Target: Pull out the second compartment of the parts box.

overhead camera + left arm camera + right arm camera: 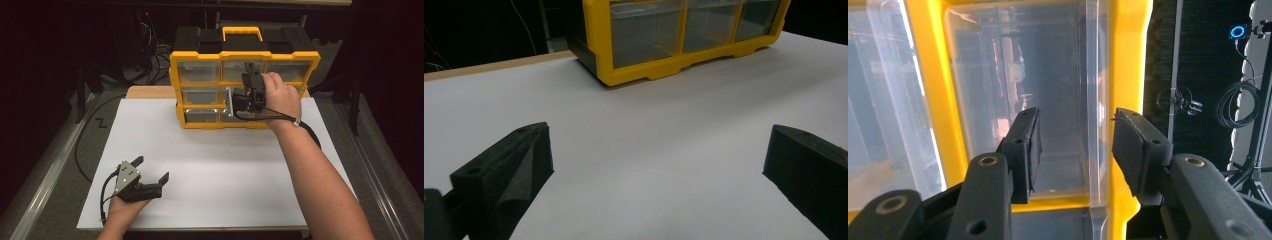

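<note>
A yellow-framed black organizer [245, 56] with clear drawers stands at the far side of the white board. My right gripper [236, 98] is held against its front at the middle column. In the right gripper view the jaws [1075, 145] stand apart in front of a clear drawer [1048, 75]. The drawer's clear lip [1097, 100] lies between them, close to the right-hand pad, and is not squeezed from both sides. My left gripper [152, 168] rests on the board near the front left, open with nothing in it [659, 160]. The left gripper view also has the organizer's bottom row [649, 70] ahead.
The white board [215, 165] covers most of the table, and a wooden strip [150, 91] runs along its far edge. Cables [155, 55] lie behind the organizer. A black cable [80, 150] loops off the board's left side. The surroundings are dark.
</note>
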Demonstrator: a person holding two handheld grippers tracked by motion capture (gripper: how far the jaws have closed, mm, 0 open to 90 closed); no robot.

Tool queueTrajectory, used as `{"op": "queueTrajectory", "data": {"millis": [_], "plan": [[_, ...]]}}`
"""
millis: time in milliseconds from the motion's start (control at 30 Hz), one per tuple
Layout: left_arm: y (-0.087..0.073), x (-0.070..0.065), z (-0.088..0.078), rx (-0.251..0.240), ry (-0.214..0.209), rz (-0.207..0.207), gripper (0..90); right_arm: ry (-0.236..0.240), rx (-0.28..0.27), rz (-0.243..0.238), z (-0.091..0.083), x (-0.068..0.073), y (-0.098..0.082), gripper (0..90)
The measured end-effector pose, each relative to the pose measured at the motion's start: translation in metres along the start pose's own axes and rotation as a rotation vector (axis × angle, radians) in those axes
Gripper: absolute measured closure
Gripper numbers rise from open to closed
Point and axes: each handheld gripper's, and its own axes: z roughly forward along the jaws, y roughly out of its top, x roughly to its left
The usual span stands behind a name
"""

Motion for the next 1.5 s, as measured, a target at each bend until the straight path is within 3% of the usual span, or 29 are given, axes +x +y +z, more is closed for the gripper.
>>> {"op": "queueTrajectory", "data": {"millis": [533, 1033, 1500], "plan": [[0.000, 0.001, -0.001, -0.003, -0.001, -0.005, 0.5, -0.048, 0.000, -0.024, 0.008, -0.006, 0.004, 75.7], [0.000, 0.002, -0.001, -0.003, 0.000, -0.007, 0.5, -0.027, 0.003, -0.012, 0.006, -0.008, 0.004, 82.7], [0.001, 0.002, -0.002, -0.017, -0.002, -0.013, 0.5, -0.022, -0.011, -0.019, -0.024, -0.010, 0.002, 83.2]]}}
